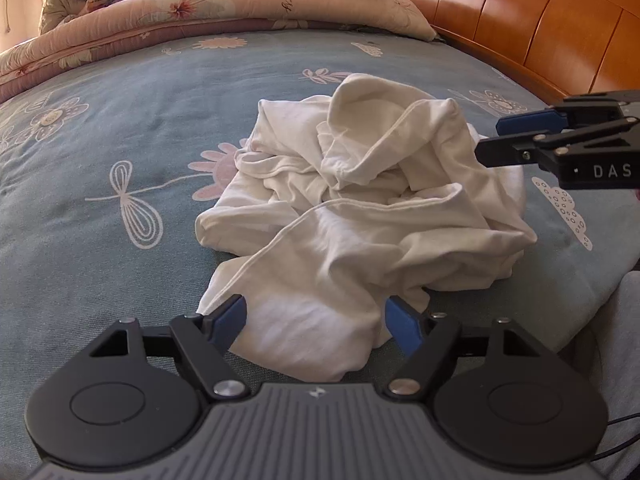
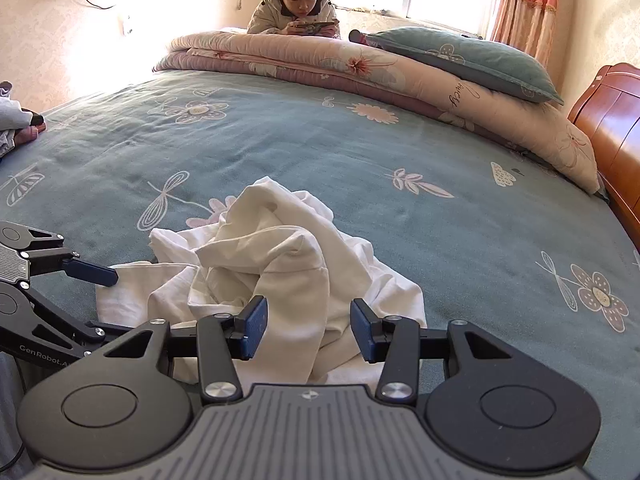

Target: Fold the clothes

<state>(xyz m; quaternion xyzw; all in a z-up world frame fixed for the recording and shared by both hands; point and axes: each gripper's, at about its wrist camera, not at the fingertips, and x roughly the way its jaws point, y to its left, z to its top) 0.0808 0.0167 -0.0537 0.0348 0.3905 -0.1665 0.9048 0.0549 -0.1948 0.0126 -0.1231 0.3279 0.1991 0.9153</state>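
Garment: a white garment [image 1: 352, 208] lies crumpled in a heap on the bed [image 1: 100, 208], centre of the left wrist frame, lower centre of the right wrist frame; not folded.
Left claw [image 1: 320, 320]: jaws spread wide at the bottom of its own frame, the heap's near edge between them, gripping nothing.
Right claw [image 2: 308, 328]: jaws apart, cloth lying between the blue pads, not clamped; it enters the left wrist frame from the right edge.
Layers: several hems and folds overlap, so which edge belongs to which part cannot be told.
Risk 1: closing on a bunched fold could catch 2 layers and lift the heap as a lump.
Risk 2: both claws pinching the same layer would twist it, not spread it.
Surroundings: rolled quilt [image 2: 360, 76] and a person [image 2: 296, 8] at the upper frame, well apart.
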